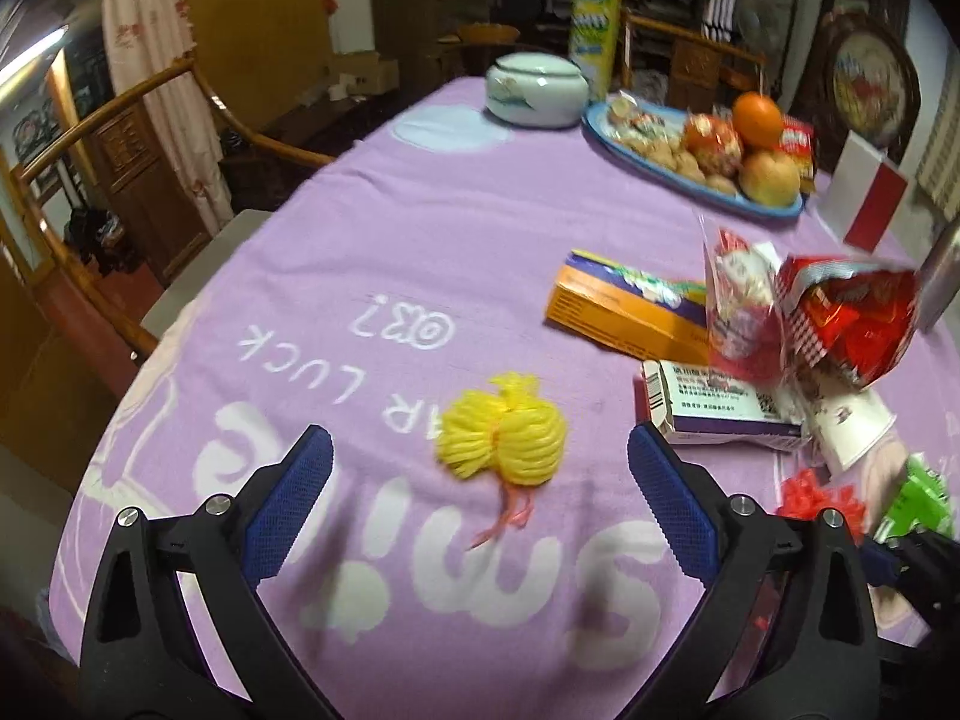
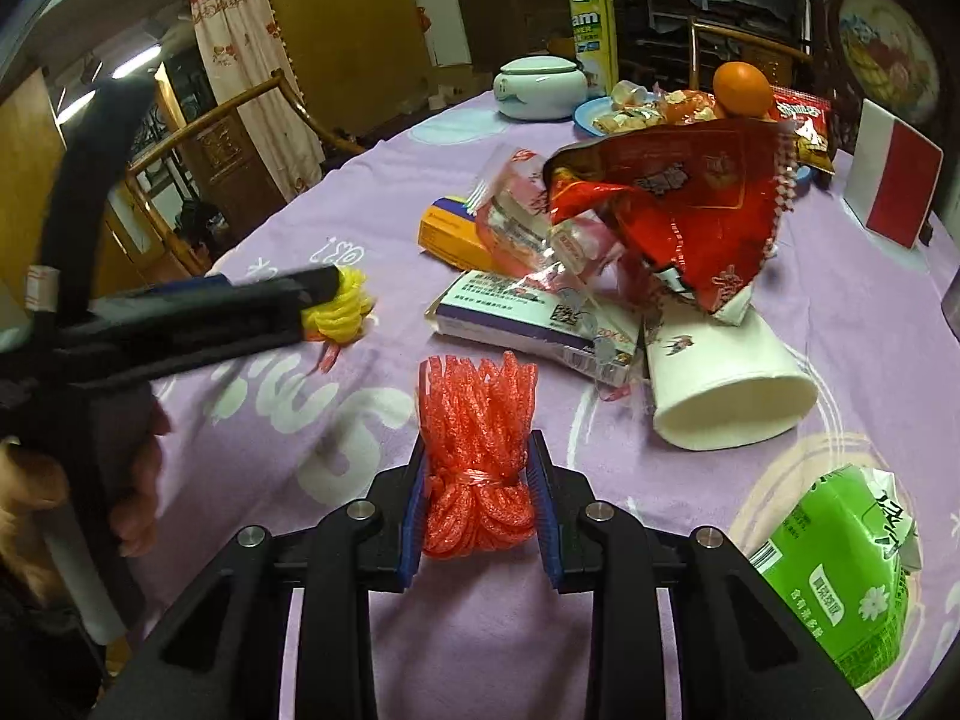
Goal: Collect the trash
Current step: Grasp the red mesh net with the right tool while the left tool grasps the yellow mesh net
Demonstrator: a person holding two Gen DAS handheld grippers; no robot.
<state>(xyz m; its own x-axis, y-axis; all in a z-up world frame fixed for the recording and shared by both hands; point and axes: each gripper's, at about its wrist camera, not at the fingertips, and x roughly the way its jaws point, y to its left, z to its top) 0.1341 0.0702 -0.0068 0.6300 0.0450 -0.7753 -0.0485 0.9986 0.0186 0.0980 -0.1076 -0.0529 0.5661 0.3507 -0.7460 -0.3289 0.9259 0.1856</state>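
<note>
My left gripper (image 1: 480,456) is open, its blue pads on either side of a yellow foam net bundle (image 1: 503,439) that lies on the purple tablecloth (image 1: 372,240). The left gripper also shows in the right wrist view (image 2: 324,294), next to the yellow bundle (image 2: 342,306). My right gripper (image 2: 477,456) is shut on a red foam net bundle (image 2: 477,450). A heap of trash lies ahead: a red snack bag (image 2: 672,210), a clear wrapper (image 2: 516,222), a white paper cup on its side (image 2: 720,384), a white box (image 2: 528,318) and an orange box (image 1: 624,306).
A green packet (image 2: 852,570) lies at the right near the table edge. A blue plate of fruit and snacks (image 1: 606,132), a white lidded jar (image 1: 534,87) and a tall yellow can (image 1: 594,12) stand at the back. A red-white card (image 1: 864,204) stands right. Wooden chairs (image 1: 108,180) line the left side.
</note>
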